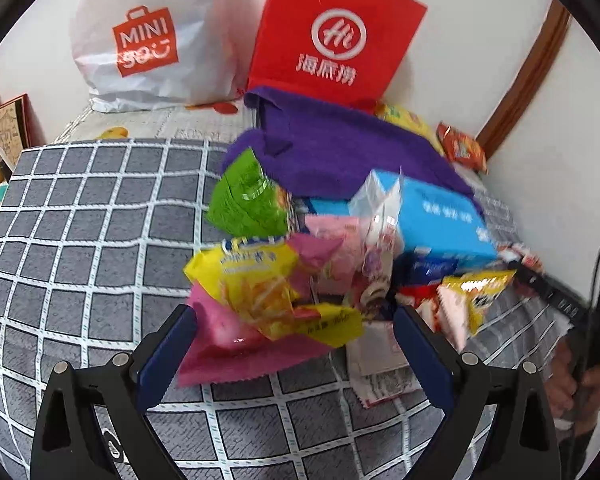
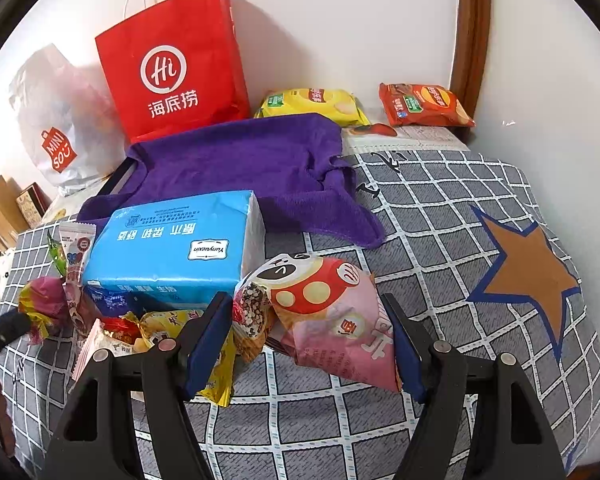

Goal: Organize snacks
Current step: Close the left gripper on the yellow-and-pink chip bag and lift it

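A heap of snack packets lies on a grey checked cover. In the left wrist view my left gripper [image 1: 296,320] is open, its jaws either side of a yellow packet [image 1: 260,280] lying on a pink packet [image 1: 236,344]; a green packet [image 1: 248,200] lies beyond. In the right wrist view my right gripper [image 2: 308,312] is open around a pink panda-print packet [image 2: 332,316], not touching it. A blue tissue pack [image 2: 172,248] sits behind, also in the left view [image 1: 440,220]. Small sweets [image 2: 112,320] lie to the left.
A purple towel [image 2: 252,168] lies behind the heap. A red paper bag [image 2: 172,68] and a white Miniso bag [image 2: 56,120] stand against the wall. A yellow chip bag [image 2: 312,104] and an orange chip bag [image 2: 424,106] lie at the back right.
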`<control>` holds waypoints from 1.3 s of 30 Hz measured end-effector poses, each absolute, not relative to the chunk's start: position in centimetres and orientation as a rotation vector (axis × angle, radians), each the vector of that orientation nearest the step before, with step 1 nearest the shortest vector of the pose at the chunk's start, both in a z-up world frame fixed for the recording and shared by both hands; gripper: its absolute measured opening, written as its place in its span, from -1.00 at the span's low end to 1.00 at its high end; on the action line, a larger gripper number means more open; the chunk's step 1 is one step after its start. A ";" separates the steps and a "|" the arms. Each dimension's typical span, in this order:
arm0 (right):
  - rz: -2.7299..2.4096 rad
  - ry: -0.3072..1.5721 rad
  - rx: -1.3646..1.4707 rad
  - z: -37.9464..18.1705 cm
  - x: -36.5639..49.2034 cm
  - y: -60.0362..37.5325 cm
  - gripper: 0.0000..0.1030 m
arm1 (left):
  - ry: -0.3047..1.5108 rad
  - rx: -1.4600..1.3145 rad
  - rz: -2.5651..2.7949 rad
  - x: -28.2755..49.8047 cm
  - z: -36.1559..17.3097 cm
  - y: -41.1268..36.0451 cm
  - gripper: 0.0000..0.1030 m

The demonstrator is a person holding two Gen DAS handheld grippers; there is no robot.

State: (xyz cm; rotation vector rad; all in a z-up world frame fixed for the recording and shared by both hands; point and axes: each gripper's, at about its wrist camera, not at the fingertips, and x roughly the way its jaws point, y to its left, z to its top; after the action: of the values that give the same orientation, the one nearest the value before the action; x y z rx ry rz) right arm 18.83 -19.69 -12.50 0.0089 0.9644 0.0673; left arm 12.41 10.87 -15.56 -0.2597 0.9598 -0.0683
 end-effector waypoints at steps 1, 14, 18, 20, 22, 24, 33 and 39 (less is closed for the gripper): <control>0.068 0.965 0.012 -12.5 18.9 -19.7 0.42 | 0.968 -0.249 -0.060 12.5 -15.9 10.7 0.91; 0.063 0.962 0.026 -12.4 18.9 -20.5 0.42 | 0.960 -0.284 -0.039 13.0 -16.7 11.4 0.90; 0.062 0.966 0.029 -12.5 18.8 -20.8 0.42 | 0.956 -0.299 -0.046 13.3 -16.5 11.7 0.93; 0.061 0.969 0.027 -12.6 18.8 -20.8 0.42 | 0.955 -0.309 -0.038 13.6 -16.5 11.8 0.93; 0.059 0.970 0.024 -12.6 18.8 -20.9 0.42 | 0.953 -0.322 -0.035 14.0 -16.7 12.0 0.90; 0.056 0.971 0.025 -12.6 18.8 -20.9 0.42 | 0.966 -0.332 -0.024 14.5 -17.1 12.2 0.85; 0.049 0.967 0.022 -12.3 18.5 -21.0 0.41 | 0.973 -0.319 -0.005 13.9 -17.0 12.3 0.13; 0.045 0.944 0.012 -10.9 17.3 -21.1 0.41 | 0.946 -0.311 -0.025 12.0 -15.1 12.2 0.13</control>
State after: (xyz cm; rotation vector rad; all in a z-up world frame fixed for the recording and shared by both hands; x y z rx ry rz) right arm 17.28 -21.10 -10.93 0.0117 0.9445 0.0445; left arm 12.01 12.19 -15.10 -0.3114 0.9460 -0.0249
